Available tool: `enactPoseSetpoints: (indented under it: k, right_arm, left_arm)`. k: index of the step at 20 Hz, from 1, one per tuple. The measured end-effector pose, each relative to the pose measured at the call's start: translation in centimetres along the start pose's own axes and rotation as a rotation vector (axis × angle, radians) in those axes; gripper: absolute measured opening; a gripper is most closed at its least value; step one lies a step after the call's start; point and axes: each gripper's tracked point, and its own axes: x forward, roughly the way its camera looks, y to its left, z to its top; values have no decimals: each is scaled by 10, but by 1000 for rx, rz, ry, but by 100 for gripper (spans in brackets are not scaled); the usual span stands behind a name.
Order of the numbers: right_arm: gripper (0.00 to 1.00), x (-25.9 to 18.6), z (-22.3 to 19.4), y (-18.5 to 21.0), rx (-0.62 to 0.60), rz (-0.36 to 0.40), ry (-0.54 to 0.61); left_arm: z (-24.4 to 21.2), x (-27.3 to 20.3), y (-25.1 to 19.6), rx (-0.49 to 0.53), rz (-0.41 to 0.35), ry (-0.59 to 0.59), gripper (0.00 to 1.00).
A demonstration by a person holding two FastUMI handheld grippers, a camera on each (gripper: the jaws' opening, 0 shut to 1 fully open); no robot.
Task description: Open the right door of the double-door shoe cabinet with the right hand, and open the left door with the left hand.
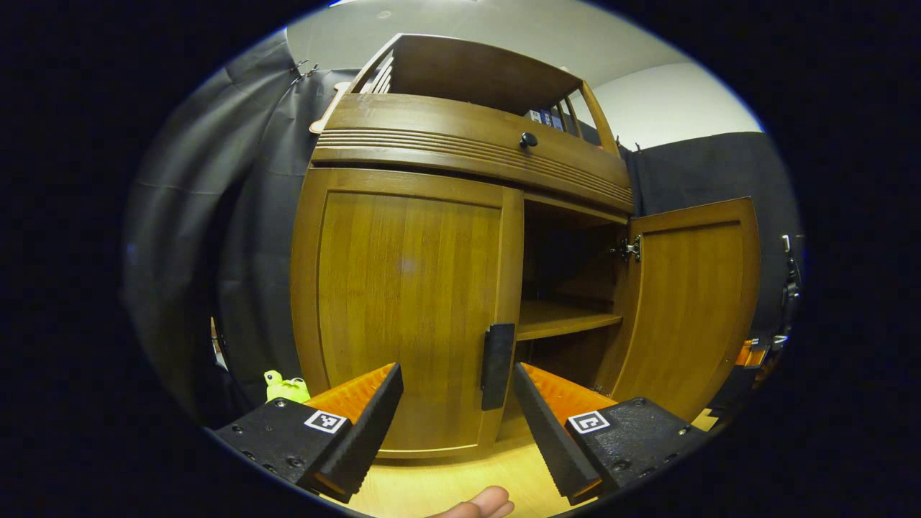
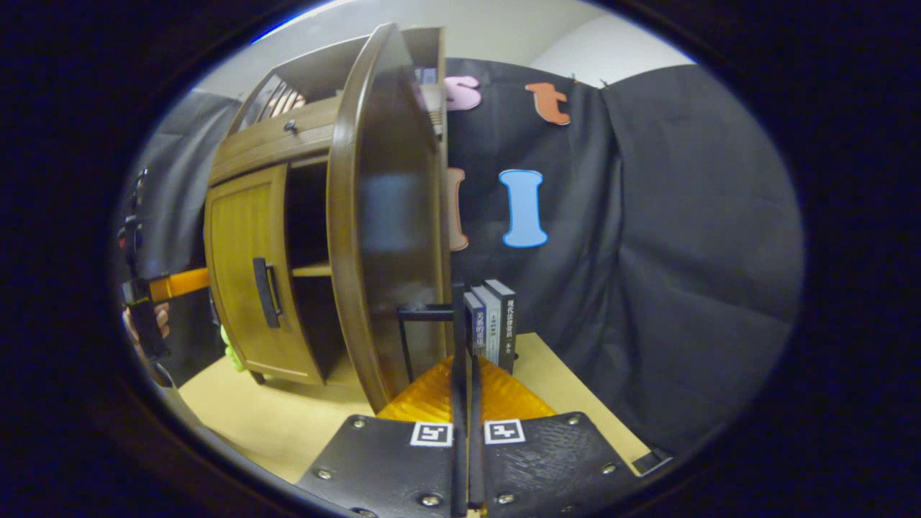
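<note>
i judge the stiff brown wooden left door (image 1: 410,302) swings lightly by its dark vertical handle (image 1: 497,365); left gripper (image 1: 457,403) released, right gripper (image 2: 464,381) clenched on the open door's handle (image 2: 432,314).

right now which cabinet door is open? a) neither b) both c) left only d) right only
d: the right door is swung out, showing the shelf, while the left door sits closed with the open left tongs in front of its handle.
</note>
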Motion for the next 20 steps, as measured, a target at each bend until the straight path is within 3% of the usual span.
enactPoseSetpoints:
  k: [3,10,13,15,20]
  right_arm:
    - [2,4,2,-8,31,33,-21]
    - [2,4,6,-25,-41,77,-19]
    - [1,-7,7,-43,-62,57,-39]
    - [19,-22,21,-60,-34,6,-89]
    - [99,-75,51,-77,-18,-75,-211]
  left_arm:
    - [-2,2,-1,3,-3,7,92]
    - [-7,9,-3,2,-5,14,93]
    - [-14,17,-1,-1,6,32,93]
    - [-21,24,-1,-6,9,45,96]
    - [-42,39,-7,-3,31,98,93]
